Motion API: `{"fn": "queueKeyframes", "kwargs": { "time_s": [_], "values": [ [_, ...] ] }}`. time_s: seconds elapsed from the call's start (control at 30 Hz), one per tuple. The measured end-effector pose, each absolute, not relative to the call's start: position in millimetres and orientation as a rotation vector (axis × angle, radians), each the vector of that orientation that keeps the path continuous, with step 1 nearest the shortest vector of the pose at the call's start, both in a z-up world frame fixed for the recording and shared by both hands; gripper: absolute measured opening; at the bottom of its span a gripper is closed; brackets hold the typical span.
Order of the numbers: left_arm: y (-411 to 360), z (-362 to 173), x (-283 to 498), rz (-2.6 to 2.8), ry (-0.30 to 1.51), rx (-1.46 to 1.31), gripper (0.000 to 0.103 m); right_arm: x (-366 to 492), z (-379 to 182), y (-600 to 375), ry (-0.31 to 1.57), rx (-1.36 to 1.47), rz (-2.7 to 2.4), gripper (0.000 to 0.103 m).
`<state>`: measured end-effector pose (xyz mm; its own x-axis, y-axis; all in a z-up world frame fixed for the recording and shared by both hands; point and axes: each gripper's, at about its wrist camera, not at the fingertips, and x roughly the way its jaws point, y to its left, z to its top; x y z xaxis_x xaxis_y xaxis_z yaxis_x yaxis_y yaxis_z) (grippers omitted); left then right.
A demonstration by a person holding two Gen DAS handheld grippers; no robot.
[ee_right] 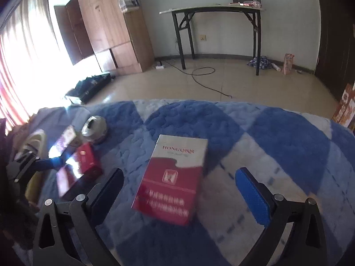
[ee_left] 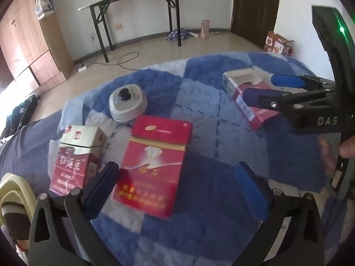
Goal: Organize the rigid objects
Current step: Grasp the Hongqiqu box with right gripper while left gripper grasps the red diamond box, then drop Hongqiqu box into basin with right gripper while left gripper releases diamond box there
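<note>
Blue and pale quilted blanket, soft and stitched in squares, covers the bed under your two tools.

Room: glossy beige tile floor, wooden wardrobe, a black-legged folding table against the white wall, a dark door.

On the blanket:
- flat red cardboard pack, lying face up just ahead of your left gripper, whose jaws stand wide and hold nothing;
- maroon and silver pack, upright, just left of it;
- round grey ashtray with a dark centre, behind them;
- silver and red pack, glossy, lying flat between the wide, empty jaws of your right gripper.
</note>
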<state>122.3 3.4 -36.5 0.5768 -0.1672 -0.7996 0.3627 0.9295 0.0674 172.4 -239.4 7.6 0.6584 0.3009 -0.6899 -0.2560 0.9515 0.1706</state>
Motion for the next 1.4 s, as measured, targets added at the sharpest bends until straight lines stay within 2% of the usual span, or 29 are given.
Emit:
{"fn": "queueKeyframes", "kwargs": {
  "time_s": [0.07,0.2,0.27,0.3,0.33,0.37,0.4,0.5,0.67,0.87,0.97,1.17,1.4],
  "values": [
    [2.6,-41.1,124.4,-0.307,0.886,0.286,0.103,183.9,-1.6,-229.5,0.823,0.046,0.306,0.094],
    [11.2,-53.8,133.0,-0.351,0.937,0.215,0.102,194.6,-19.2,-215.6,0.828,-0.015,0.280,0.092],
    [10.4,-50.4,131.3,-0.359,0.925,0.224,0.094,191.2,-19.7,-214.5,0.812,-0.038,0.274,0.084],
    [9.2,-48.7,128.4,-0.369,0.917,0.226,0.080,188.9,-19.4,-215.3,0.803,-0.043,0.277,0.081],
    [7.8,-47.2,127.7,-0.377,0.915,0.223,0.066,187.0,-18.6,-216.1,0.796,-0.047,0.285,0.073],
    [6.8,-46.0,126.4,-0.385,0.916,0.220,0.059,185.6,-18.2,-216.8,0.789,-0.045,0.294,0.063],
    [5.1,-44.5,124.0,-0.383,0.914,0.231,0.057,184.7,-17.6,-218.1,0.781,-0.042,0.298,0.062],
    [-9.6,-47.0,117.2,-0.371,0.862,0.313,0.057,180.8,-20.1,-220.1,0.767,-0.028,0.310,0.058],
    [5.4,-26.8,95.9,-0.391,0.822,0.241,0.057,169.2,-12.0,-225.1,0.729,-0.012,0.355,0.056],
    [116.4,44.4,4.1,-0.259,0.705,0.160,0.057,126.5,21.6,-188.2,0.625,-0.100,0.546,0.056],
    [186.9,57.1,-40.6,-0.088,0.719,0.140,0.057,103.8,39.6,-146.4,0.625,-0.120,0.704,0.056],
    [279.0,34.2,-92.4,0.128,0.789,0.072,0.057,68.5,35.7,-17.0,0.714,-0.273,0.976,0.056],
    [320.6,-1.5,-68.7,0.157,0.820,-0.014,0.057,73.7,12.7,81.7,0.753,-0.362,1.011,0.056]
  ]
}}
